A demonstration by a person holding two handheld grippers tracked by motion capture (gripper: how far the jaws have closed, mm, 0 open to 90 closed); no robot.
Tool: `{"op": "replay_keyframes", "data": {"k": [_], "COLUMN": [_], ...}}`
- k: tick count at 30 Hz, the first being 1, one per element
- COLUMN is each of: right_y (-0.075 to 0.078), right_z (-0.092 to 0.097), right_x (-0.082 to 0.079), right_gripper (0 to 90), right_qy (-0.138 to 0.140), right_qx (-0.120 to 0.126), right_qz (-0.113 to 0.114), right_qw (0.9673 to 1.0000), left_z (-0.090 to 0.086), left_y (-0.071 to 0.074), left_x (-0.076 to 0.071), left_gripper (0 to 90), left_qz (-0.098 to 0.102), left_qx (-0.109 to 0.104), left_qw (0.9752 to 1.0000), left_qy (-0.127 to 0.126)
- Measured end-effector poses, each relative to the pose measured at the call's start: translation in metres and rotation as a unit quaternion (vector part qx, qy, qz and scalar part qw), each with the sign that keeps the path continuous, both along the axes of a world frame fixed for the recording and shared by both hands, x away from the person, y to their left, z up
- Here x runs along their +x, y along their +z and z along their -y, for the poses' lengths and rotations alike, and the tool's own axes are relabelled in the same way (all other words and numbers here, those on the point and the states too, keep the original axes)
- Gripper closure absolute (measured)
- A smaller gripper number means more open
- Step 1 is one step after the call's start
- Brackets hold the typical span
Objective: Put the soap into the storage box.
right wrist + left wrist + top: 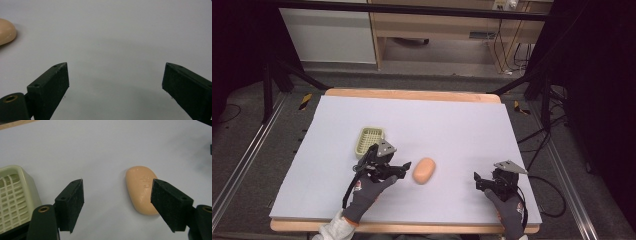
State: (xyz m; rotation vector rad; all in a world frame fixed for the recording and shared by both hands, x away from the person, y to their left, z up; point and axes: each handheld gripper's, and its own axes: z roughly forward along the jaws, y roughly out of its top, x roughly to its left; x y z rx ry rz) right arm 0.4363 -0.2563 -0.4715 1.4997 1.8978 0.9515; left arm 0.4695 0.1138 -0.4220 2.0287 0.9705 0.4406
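Nothing is grasped yet. The left gripper (117, 205) has its fingers spread wide, the soap (141, 188) lying on the table partly behind the right-hand finger, the soap dish (15, 195) outside the other. The right gripper (115, 87) gapes over bare table.

Both hands wear dark grey gloves w/ orange marks. Left hand (367, 192) has a white sleeve. Black grippers, grey plate on top, brass screw holes.
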Motion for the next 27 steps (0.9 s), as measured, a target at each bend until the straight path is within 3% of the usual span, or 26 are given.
{"op": "replay_keyframes", "data": {"k": [11, 27], "right_y": [0.0, 0.0], "right_z": [0.0, -0.001], "right_x": [0.0, 0.0], "right_gripper": [7.5, 7.3], "right_qy": [0.002, 0.003], "right_qx": [-0.002, -0.001], "right_qz": [0.0, 0.002], "right_qw": [1.0, 1.0], "left_z": [0.011, 0.031], "left_y": [-0.003, -0.01], "left_x": [0.004, 0.008], "left_gripper": [25.3, 24.3], "left_qz": [-0.004, -0.007], "left_qx": [0.001, 0.02], "left_qw": [1.0, 0.9996], "left_qy": [-0.004, -0.02]}}
